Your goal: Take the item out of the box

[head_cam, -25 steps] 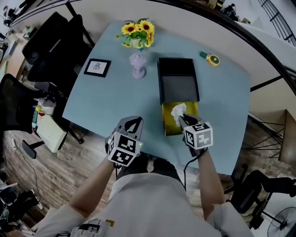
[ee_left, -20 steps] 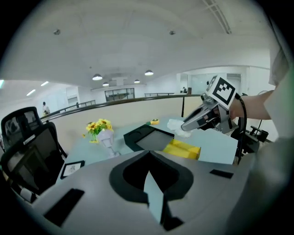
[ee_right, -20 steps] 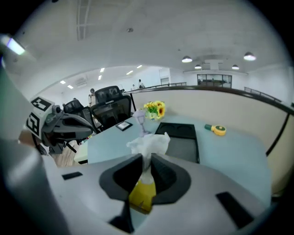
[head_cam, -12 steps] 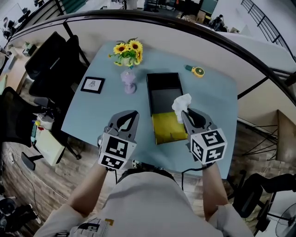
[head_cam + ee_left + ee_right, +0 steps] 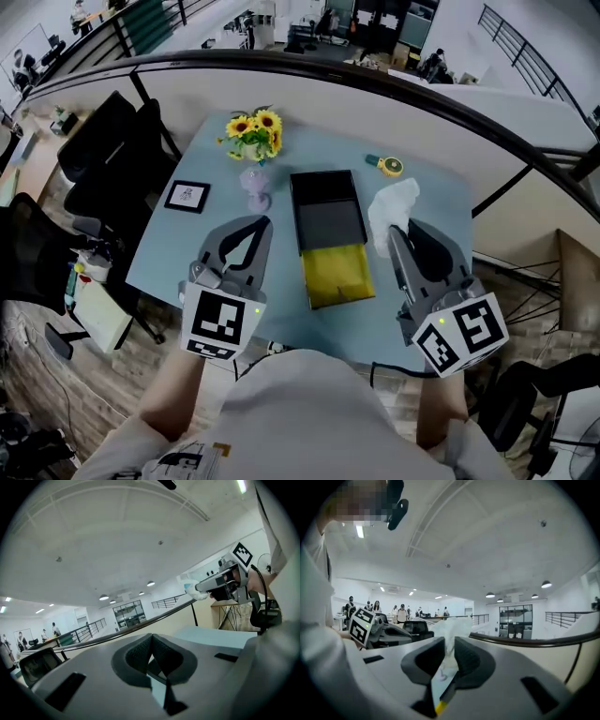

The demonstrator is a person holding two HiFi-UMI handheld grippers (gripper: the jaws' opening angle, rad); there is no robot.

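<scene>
A black box (image 5: 327, 211) with a yellow inner drawer (image 5: 337, 274) slid out towards me lies on the pale blue table (image 5: 216, 239). My right gripper (image 5: 392, 228) is raised high to the right of the box, shut on a crumpled white tissue (image 5: 391, 208). In the right gripper view the tissue (image 5: 452, 630) sticks up between the closed pads. My left gripper (image 5: 257, 223) hovers left of the box with its jaws together and nothing in them; the left gripper view looks up at the ceiling and across to the right gripper (image 5: 191, 590) with the tissue.
At the table's far side stand a vase of sunflowers (image 5: 252, 133), a lilac stand (image 5: 254, 187), a small framed picture (image 5: 187, 195) and a yellow-green tape measure (image 5: 387, 166). Black chairs (image 5: 103, 141) stand to the left. A dark railing (image 5: 375, 84) curves behind the table.
My right gripper has lifted the tissue up out of the yellow drawer and carried it to the right. Both grippers have risen towards the camera.
</scene>
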